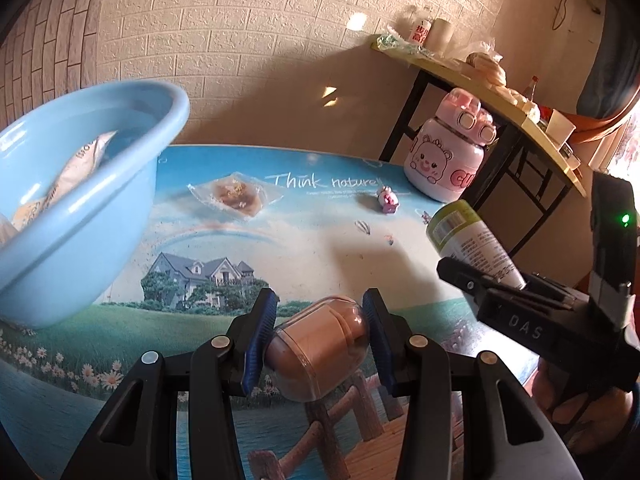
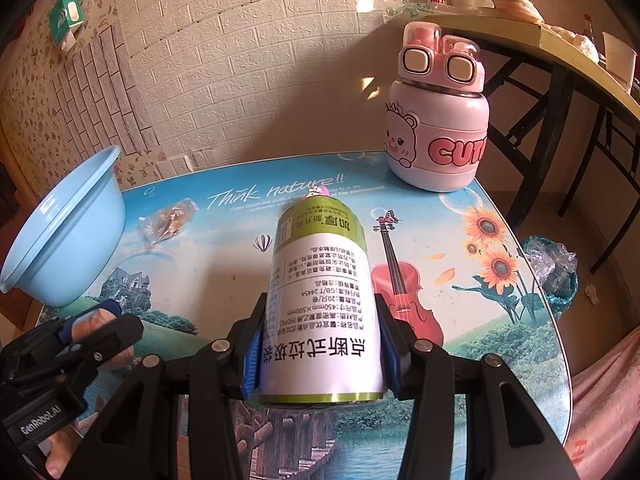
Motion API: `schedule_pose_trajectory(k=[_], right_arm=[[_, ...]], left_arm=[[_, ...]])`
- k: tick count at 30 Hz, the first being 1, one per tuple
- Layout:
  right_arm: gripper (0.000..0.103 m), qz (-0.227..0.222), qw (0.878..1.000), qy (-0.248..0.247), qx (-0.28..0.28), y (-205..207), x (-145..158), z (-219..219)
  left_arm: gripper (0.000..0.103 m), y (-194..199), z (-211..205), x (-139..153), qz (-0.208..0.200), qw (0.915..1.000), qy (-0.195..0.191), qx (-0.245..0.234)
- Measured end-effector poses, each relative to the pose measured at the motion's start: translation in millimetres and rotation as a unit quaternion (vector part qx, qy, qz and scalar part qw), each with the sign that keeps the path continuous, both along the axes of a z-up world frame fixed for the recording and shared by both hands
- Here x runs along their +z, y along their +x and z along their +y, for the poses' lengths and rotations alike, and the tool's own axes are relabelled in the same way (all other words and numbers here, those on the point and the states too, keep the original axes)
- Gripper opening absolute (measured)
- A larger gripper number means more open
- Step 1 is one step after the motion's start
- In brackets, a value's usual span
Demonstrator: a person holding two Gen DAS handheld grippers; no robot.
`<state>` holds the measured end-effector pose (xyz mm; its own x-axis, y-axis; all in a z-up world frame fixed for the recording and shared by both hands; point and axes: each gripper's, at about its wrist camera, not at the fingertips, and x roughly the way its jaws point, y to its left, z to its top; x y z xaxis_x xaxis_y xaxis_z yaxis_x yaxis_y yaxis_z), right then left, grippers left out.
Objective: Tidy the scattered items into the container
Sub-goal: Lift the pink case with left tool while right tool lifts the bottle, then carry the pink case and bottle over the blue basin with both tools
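- Left wrist view: the left gripper (image 1: 320, 334) at lower centre pinches a clear capsule (image 1: 318, 350) with a brown filling between its blue pads (image 1: 262, 336); what the filling is cannot be made out.
- At the left edge the blue basin (image 1: 120, 216) is cut off by the frame; pale packets (image 1: 76, 168) lie inside, only partly seen over the rim.
- At mid frame on the printed table (image 1: 304, 232) lie a clear snack bag (image 1: 234, 195) and, to its right, a small pink figure (image 1: 387, 199), too small to read.
- At the right the right gripper (image 1: 486, 280) clamps a green-and-white roll (image 1: 472, 244); the roll's lower end is hidden behind the black fingers.
- A pink bottle (image 1: 448, 152) stands at upper right.
- Right wrist view: the right gripper (image 2: 320, 354) at lower centre squeezes the roll (image 2: 320, 304), which hides most of the pink figure (image 2: 319, 191) behind its far end.
- The basin (image 2: 68, 240) sits at the left, its inside not visible; the snack bag (image 2: 168, 220) lies just right of it.
- The left gripper (image 2: 94, 326) shows at lower left, with the capsule mostly hidden.
- The pink bottle (image 2: 436, 128) stands at upper right.
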<state>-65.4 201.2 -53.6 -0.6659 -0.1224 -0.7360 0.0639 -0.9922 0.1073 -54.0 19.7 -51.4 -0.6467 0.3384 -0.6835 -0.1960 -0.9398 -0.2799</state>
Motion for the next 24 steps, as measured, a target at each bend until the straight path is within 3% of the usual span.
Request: schedule_pose_trajectory(k=[5,13,24], right_arm=[[0.048,0.013,1.000,0.007,0.003,0.1,7.0,-1.1],[0.048,0.058,0.998,0.001,0.026,-2.6,44.0,-14.1],[0.048,0.089,0.989,-0.021,0.115,-12.5,89.2,-85.0]], left_arm=[[0.043,-1.0,-3.1,20.6,0.021,0.9998,0.001,0.003],[0.043,-2.9,-28.5,67.4,0.064,0.9976,0.007,0.026],[0.043,-12.8,-103.6,106.8,0.105,0.9876,-0.044,0.108]])
